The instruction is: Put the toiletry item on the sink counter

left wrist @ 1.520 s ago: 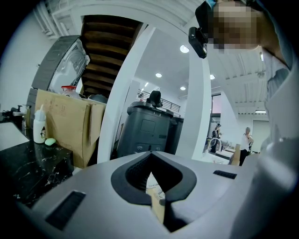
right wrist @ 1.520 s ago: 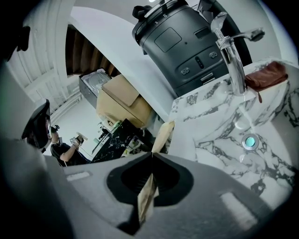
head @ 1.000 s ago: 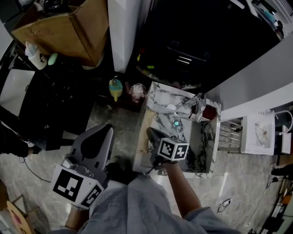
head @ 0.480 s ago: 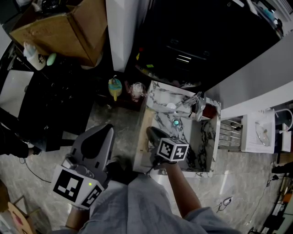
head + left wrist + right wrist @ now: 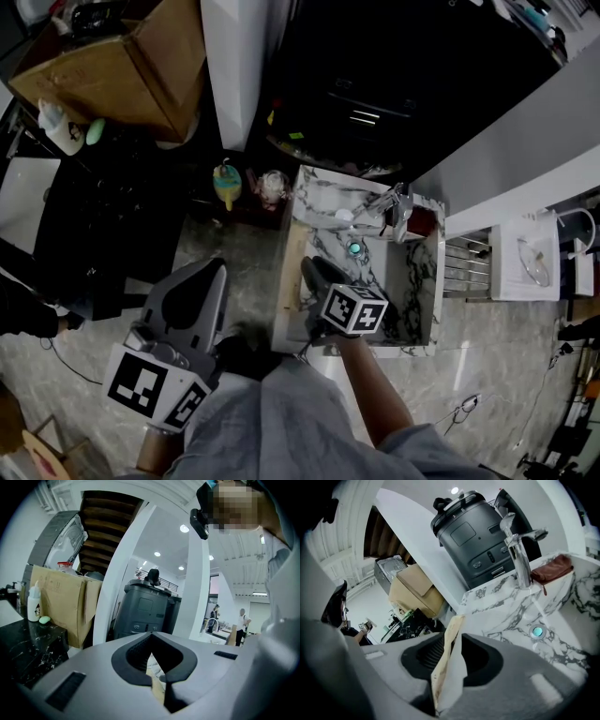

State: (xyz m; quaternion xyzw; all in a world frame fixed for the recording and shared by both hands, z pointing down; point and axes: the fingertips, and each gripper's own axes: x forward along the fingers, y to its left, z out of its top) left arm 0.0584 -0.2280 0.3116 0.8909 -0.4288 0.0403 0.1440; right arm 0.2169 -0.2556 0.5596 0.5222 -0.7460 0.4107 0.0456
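The right tongs (image 5: 451,641), jaws just opening, stand released round a light, floppy sachet (image 5: 449,677) between them, best pinched across its faces; the left tongs (image 5: 151,639) are clenched, empty.

A: We see the sink counter (image 5: 418,292) white, veined dark grey like marble.
B: We make its drain (image 5: 354,248) teal, and the pouch (image 5: 551,570) reddish brown.
A: We find the packet (image 5: 449,667) cream on one face, white on the other.
B: We call the cardboard box (image 5: 103,80) tan, the floor (image 5: 234,253) grey and faintly marbled.
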